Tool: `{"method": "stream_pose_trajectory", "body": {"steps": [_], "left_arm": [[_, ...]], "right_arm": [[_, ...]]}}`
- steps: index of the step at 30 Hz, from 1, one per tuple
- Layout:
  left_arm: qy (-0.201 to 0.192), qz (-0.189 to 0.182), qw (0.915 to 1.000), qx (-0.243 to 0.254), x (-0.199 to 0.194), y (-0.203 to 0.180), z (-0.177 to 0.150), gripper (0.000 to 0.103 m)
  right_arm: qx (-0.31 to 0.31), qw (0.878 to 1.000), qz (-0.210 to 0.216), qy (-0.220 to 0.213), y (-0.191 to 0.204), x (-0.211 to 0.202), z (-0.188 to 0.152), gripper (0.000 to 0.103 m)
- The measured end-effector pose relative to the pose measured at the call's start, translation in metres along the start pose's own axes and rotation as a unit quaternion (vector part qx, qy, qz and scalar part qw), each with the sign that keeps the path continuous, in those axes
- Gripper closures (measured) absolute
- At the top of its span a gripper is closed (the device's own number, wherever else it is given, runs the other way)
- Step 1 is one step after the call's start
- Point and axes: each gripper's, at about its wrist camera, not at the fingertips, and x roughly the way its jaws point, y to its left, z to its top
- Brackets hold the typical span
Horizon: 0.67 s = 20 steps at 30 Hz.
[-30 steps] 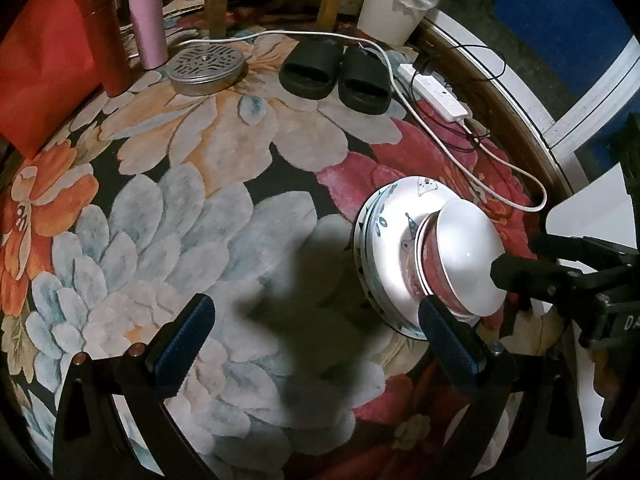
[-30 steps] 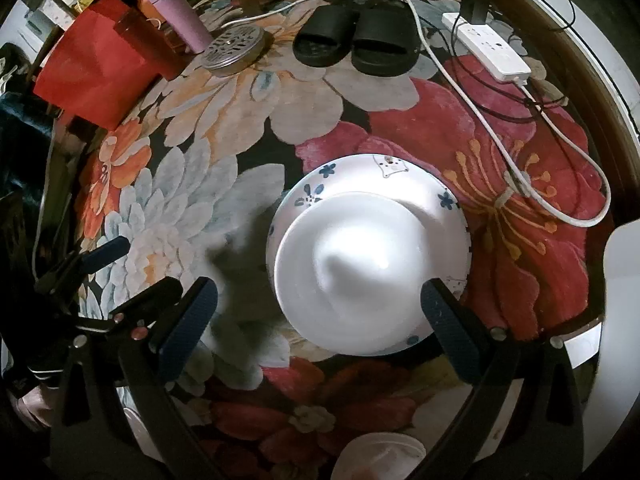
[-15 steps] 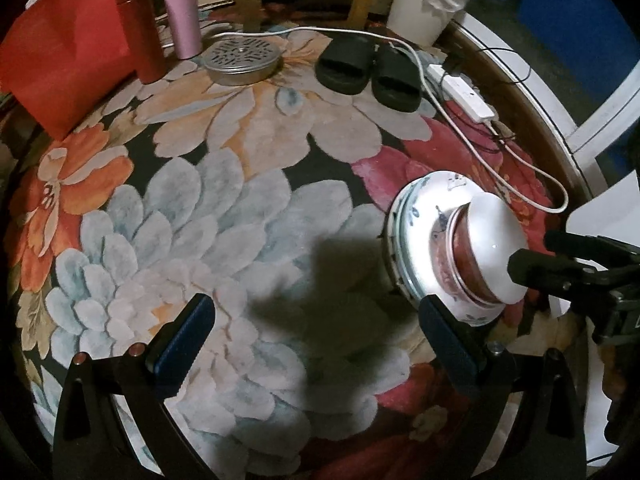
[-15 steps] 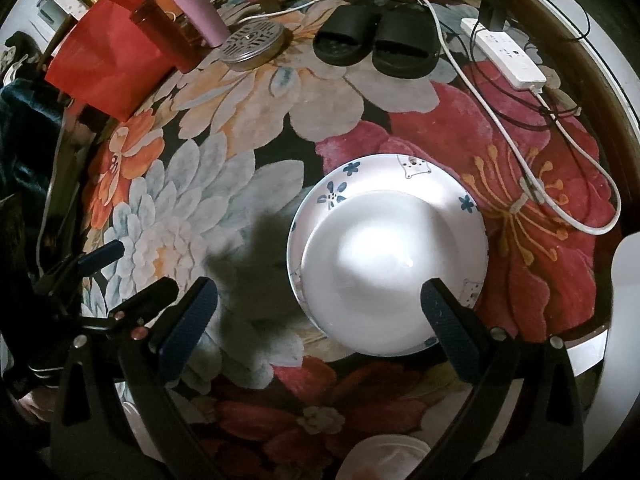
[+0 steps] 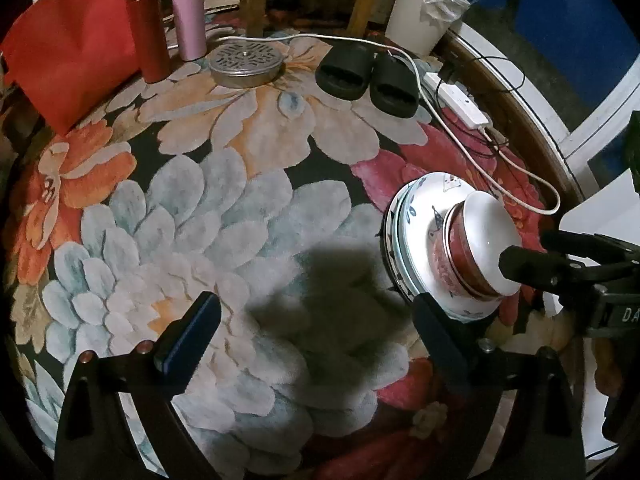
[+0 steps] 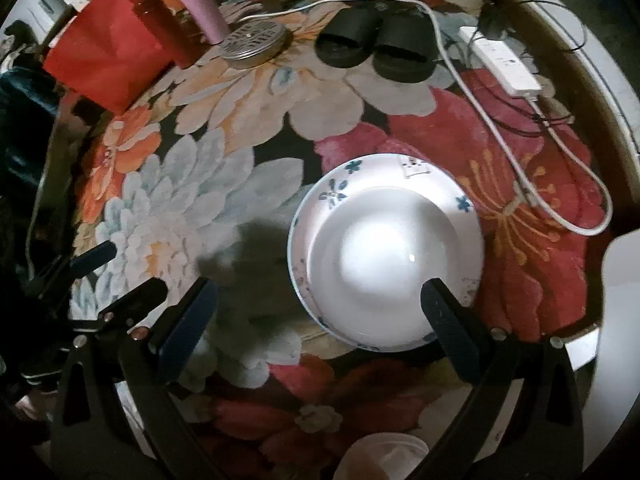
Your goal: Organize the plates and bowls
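While the stack of crockery is seen resting on the floral rug [image 5: 224, 208], little else in the scene is found to have altered over the last second. In the left wrist view the stack now appears farther up and to the right of the frame than it did a second earlier, and smaller, which suggests that the left gripper [image 5: 316, 340] has been drawn slightly away from it across the rug. Its jaws are closing a little from their widest spread, and nothing lies between them except bare rug and shadow. The right gripper [image 6: 320, 312] is held above the stack, jaws wide apart, with its right fingertip [image 6: 434, 292] seen over the near rim of the white bowl [image 6: 380, 264]; whether the rim is touched cannot be told, and no grip is visible. The white bowl sits nested in a red-patterned bowl [image 5: 456, 252], and both are carried on the blue-flowered plates [image 6: 340, 188], of which several edges are visible from the side. A further pale dish [image 6: 384, 456] is glimpsed at the bottom of the right wrist view, apart from the stack. From this it is judged that the stacking is largely done, with the bowls gathered on the plates and both grippers free, and that the pale dish may remain to be added.
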Motion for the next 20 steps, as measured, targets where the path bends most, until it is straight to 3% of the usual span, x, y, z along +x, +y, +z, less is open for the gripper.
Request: {"method": "stream_pose_trajectory", "body": {"steps": [7, 13, 20], "left_arm": [[0.007, -0.006, 0.9999, 0.004, 0.003, 0.003, -0.007, 0.006], [0.008, -0.008, 0.9999, 0.010, 0.002, 0.003, -0.009, 0.006], [-0.003, 0.002, 0.9999, 0.016, -0.002, 0.005, -0.008, 0.006]], "right_arm": [[-0.009, 1.000, -0.006, 0.020, 0.008, 0.004, -0.003, 0.001], [-0.012, 0.999, 0.025, 0.040, 0.015, 0.008, -0.006, 0.001], [-0.016, 0.999, 0.032, 0.032, 0.020, 0.007, -0.009, 0.001]]}}
